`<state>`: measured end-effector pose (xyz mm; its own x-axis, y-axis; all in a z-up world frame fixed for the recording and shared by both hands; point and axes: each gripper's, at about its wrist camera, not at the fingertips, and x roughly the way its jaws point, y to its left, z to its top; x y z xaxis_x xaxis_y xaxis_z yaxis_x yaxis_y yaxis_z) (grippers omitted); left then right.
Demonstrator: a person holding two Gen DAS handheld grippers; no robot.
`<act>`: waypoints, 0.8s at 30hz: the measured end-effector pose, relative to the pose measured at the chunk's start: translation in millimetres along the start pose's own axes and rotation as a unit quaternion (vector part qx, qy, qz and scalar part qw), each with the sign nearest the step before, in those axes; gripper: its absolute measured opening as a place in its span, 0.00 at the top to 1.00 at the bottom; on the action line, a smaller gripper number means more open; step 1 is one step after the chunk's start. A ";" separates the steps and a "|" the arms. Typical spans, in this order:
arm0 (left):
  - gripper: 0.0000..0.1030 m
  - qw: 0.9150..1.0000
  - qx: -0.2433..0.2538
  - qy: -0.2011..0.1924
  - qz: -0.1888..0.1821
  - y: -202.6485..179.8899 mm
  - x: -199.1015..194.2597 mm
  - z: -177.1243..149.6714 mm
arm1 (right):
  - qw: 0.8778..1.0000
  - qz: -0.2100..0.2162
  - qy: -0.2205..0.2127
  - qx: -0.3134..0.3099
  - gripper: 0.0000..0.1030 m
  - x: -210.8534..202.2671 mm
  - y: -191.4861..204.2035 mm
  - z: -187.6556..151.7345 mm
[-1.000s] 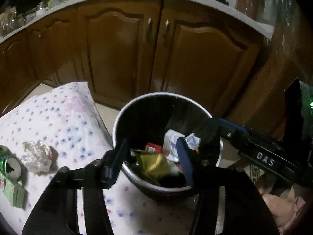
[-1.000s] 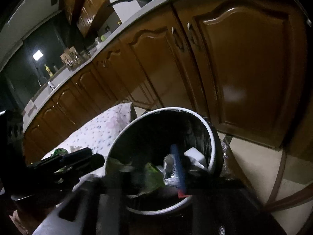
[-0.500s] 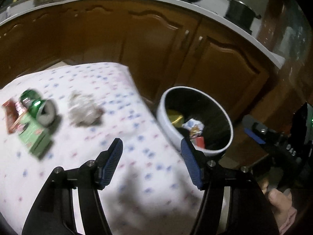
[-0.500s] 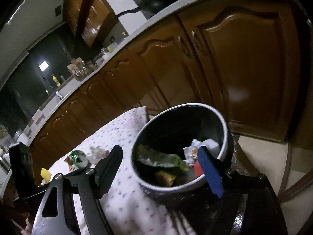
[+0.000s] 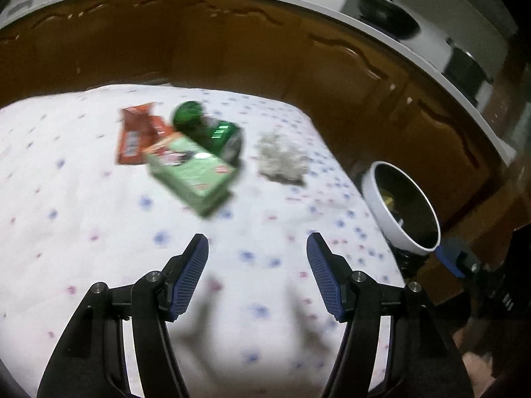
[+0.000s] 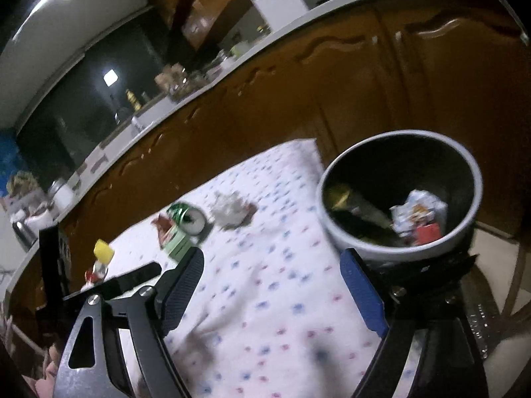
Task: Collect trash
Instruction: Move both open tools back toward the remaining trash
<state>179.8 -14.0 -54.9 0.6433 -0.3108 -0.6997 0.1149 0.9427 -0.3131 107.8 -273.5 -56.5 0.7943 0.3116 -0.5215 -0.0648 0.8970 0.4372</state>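
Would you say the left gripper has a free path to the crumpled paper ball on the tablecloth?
Probably yes. The left gripper is open and empty, only bare tablecloth lies between it and the crumpled paper ball, and the green carton sits off to the side.

One can (image 5: 207,129); one carton (image 5: 190,170); one bin (image 5: 403,209)

A white cloth with little dots (image 5: 99,199) fills the middle. On it, near the top, lie an orange wrapper (image 5: 136,136), a green box (image 5: 190,172), a green can (image 5: 205,129) and crumpled paper (image 5: 282,161).

Both grippers have black frames, silver screws and ribbed pads that look blue.
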 end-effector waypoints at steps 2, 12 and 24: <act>0.39 1.000 -0.007 -0.003 0.009 11.2 -2.7 -0.6 | 1.000 0.006 0.011 -0.007 0.16 7.5 8.1 -6.1; 0.39 0.998 -0.044 -0.010 0.042 64.3 -11.0 6.9 | 0.996 0.033 0.050 -0.061 0.16 46.2 57.0 -15.4; 0.39 0.996 -0.066 -0.008 0.060 94.3 8.2 36.7 | 0.992 0.039 0.059 -0.106 0.16 87.7 80.5 0.8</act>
<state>223.6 76.7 -66.6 0.6587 -0.1938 -0.7270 -0.0633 0.9486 -0.3102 172.7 -174.3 -66.5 0.7059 0.4060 -0.5804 -0.2589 0.9106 0.3222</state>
